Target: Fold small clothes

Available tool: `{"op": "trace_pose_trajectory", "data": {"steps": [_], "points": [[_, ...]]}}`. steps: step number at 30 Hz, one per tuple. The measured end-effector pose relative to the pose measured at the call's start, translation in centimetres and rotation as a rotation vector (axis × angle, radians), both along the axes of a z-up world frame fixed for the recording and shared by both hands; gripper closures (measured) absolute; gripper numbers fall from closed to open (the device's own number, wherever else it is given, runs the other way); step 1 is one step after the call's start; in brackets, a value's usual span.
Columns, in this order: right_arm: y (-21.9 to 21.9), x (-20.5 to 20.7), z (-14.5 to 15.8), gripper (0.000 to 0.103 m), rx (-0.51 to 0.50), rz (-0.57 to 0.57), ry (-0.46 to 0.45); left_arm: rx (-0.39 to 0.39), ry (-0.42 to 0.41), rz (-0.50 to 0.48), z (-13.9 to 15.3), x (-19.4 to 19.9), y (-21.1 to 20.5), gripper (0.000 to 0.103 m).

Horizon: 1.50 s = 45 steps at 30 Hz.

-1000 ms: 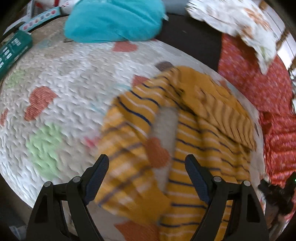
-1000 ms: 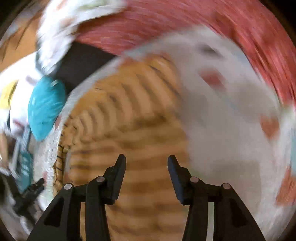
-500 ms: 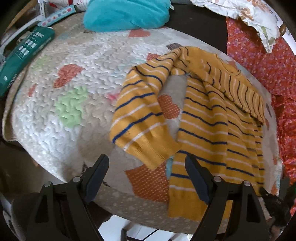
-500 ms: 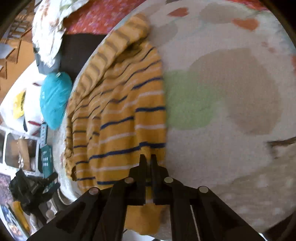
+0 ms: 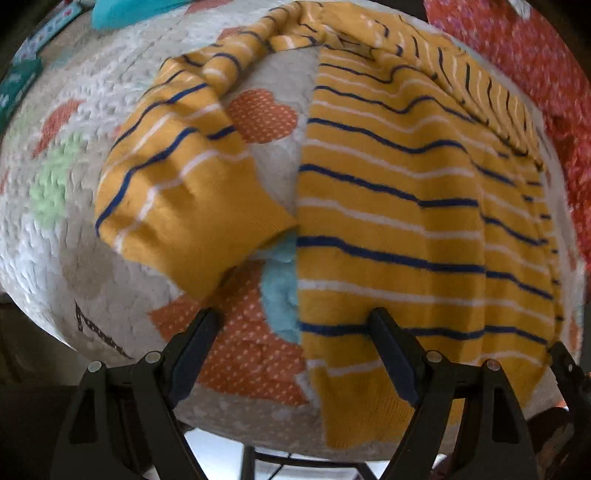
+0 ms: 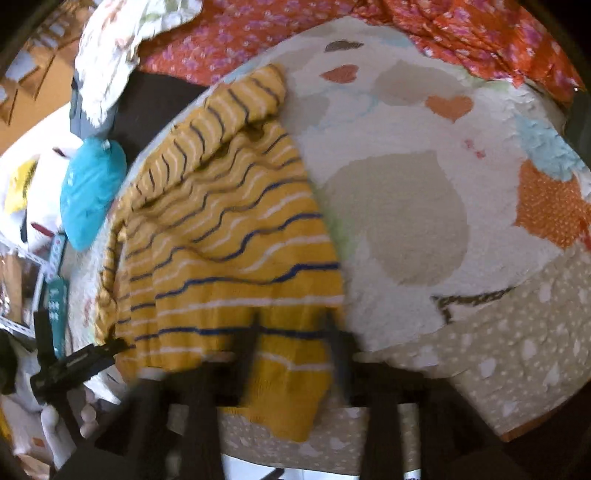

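Note:
A small mustard-yellow sweater (image 5: 399,192) with navy and white stripes lies on a quilted pad (image 5: 85,258); its hem hangs over the near edge. One sleeve (image 5: 184,192) is folded out to the left. My left gripper (image 5: 295,332) is open just above the hem's left corner, one finger on each side of the sweater's edge. In the right wrist view the sweater (image 6: 229,251) lies left of centre and my right gripper (image 6: 295,332), blurred by motion, is open over the hem's right corner.
The pad has heart and patch prints and ends just in front of both grippers. A teal cushion (image 6: 88,192) and a green box (image 6: 55,299) lie at the far side. Red floral fabric (image 6: 461,33) borders the pad.
The right gripper, shut at the hem half a second ago, is now open. The left gripper has moved closer and lower toward the hem. The sweater lies flatter.

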State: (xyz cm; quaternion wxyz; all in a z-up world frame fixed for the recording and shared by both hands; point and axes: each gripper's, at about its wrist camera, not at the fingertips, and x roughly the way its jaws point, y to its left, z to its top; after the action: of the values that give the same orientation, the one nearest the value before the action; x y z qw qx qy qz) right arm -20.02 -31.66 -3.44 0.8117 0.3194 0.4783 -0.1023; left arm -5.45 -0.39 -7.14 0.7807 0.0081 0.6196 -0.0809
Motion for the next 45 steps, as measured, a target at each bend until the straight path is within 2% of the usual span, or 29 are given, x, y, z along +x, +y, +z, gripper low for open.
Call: {"op": "trace_pose_trajectory", "data": {"steps": [1,2,3,4,8,10,13,14,16,18,19,20,21,24,27,28,30,32,33,34,35,37,39,40,42,44,45], "points": [[0.4,0.0,-0.4,0.054,0.002,0.027,0.013,0.007,-0.001,-0.003,0.2,0.0,-0.1,0.028],[1.0,0.2,-0.8,0.078,-0.004,0.067,0.038,0.007,0.003,0.003,0.5,-0.1,0.0,0.043],[1.7,0.3,-1.2,0.091,-0.046,0.095,0.085,0.016,0.005,0.015,0.9,-0.1,0.3,0.051],[2.0,0.1,-1.4,0.096,-0.080,0.101,0.116,0.021,0.006,0.025,1.2,-0.2,0.8,0.060],[1.1,-1.6,-1.0,0.096,-0.064,0.062,0.122,0.012,-0.034,0.069,2.9,-0.9,3.8,0.060],[0.9,-2.6,0.6,0.096,-0.081,0.034,0.097,-0.061,-0.061,0.069,4.4,-1.3,5.7,0.060],[2.2,-2.2,3.6,0.095,-0.130,0.072,0.035,-0.141,-0.136,0.148,7.5,-0.2,9.8,0.048],[2.9,-1.4,4.3,0.095,-0.135,0.098,0.018,-0.149,-0.172,0.199,8.6,1.0,11.4,0.039],[5.7,1.2,5.9,0.093,-0.127,0.194,-0.023,-0.132,-0.239,0.290,10.3,3.8,14.1,0.033],[9.0,4.3,6.6,0.079,-0.101,0.297,-0.058,-0.097,-0.311,0.374,11.6,6.4,16.4,0.033],[11.0,6.0,6.7,0.065,-0.072,0.347,-0.071,-0.076,-0.345,0.411,11.9,7.4,17.6,0.033],[12.9,7.5,6.6,0.057,-0.036,0.389,-0.082,-0.052,-0.373,0.445,12.0,8.2,18.6,0.033],[14.9,9.2,6.4,0.057,0.001,0.429,-0.089,-0.039,-0.386,0.464,11.9,8.4,19.0,0.033],[20.8,14.1,4.5,0.057,0.055,0.523,-0.060,-0.055,-0.366,0.512,9.8,8.7,21.2,0.033],[25.3,18.2,2.5,0.057,0.024,0.587,-0.030,-0.128,-0.267,0.549,8.0,9.7,22.8,0.033],[26.7,19.4,1.7,0.057,0.008,0.609,-0.013,-0.150,-0.271,0.570,8.0,9.5,23.4,0.033],[28.8,21.0,0.2,0.057,0.000,0.640,0.021,-0.143,-0.304,0.600,8.5,9.4,24.2,0.033],[30.8,22.2,-1.5,0.057,-0.053,0.674,0.120,-0.133,-0.328,0.636,8.8,9.2,25.1,0.033],[31.9,22.3,-1.5,0.062,-0.108,0.694,0.128,-0.133,-0.328,0.651,8.6,9.3,25.5,0.033],[32.6,22.6,-1.1,0.089,-0.100,0.718,0.121,-0.133,-0.326,0.668,8.4,9.3,26.1,0.033],[33.4,23.0,-0.7,0.093,-0.043,0.744,0.127,-0.132,-0.323,0.687,8.3,9.4,26.7,0.033],[35.2,23.7,0.7,0.093,0.058,0.782,0.068,-0.127,-0.320,0.747,8.2,9.2,28.1,0.033],[37.7,24.2,2.1,0.090,0.151,0.874,-0.020,-0.132,-0.331,0.827,8.4,8.3,30.1,0.033],[38.9,24.5,2.7,0.087,0.194,0.924,-0.036,-0.127,-0.336,0.857,8.3,8.0,30.7,0.033],[39.8,25.1,3.9,0.084,0.214,0.954,-0.079,-0.124,-0.339,0.911,8.2,7.3,32.0,0.033],[38.6,25.6,5.0,0.079,0.190,0.888,-0.135,-0.138,-0.328,0.924,8.0,7.1,32.7,0.033],[37.7,25.7,5.2,0.076,0.164,0.841,-0.130,-0.143,-0.324,0.926,7.9,7.1,32.8,0.033]]}}
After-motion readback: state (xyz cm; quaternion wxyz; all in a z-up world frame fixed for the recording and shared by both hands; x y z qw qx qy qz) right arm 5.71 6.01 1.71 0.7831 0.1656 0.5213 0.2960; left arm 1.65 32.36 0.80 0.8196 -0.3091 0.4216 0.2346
